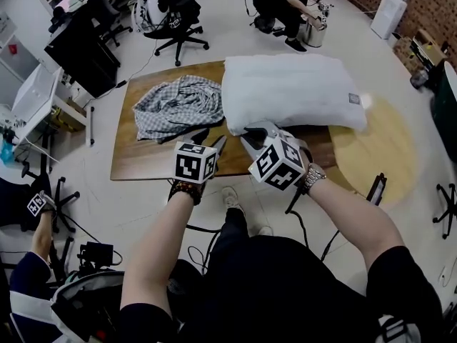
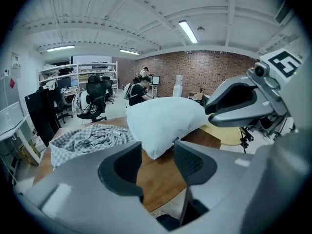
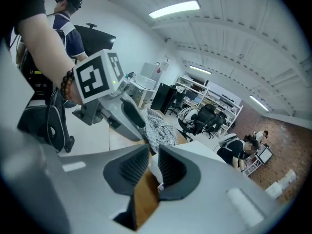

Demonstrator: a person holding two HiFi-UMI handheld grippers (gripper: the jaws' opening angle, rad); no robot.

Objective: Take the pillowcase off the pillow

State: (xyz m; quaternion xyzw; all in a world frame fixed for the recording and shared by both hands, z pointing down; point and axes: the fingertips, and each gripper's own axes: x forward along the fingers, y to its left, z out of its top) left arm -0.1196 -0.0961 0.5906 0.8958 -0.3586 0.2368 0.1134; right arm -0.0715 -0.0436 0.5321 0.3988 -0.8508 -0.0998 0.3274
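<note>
The pillowcase (image 1: 178, 106) is seen crumpled near the table's (image 1: 143, 164) left edge, off the pillow (image 1: 293, 91) laid just beside it. The pillow's near corner is pinched between the nearly closed jaws of the right gripper (image 1: 250, 136). The left gripper (image 1: 210, 140) is held open and empty.

White pillow (image 1: 289, 91) lies bare and flat on table (image 1: 143, 159); grey checked pillowcase (image 1: 178, 106) crumpled just beside it.
</note>
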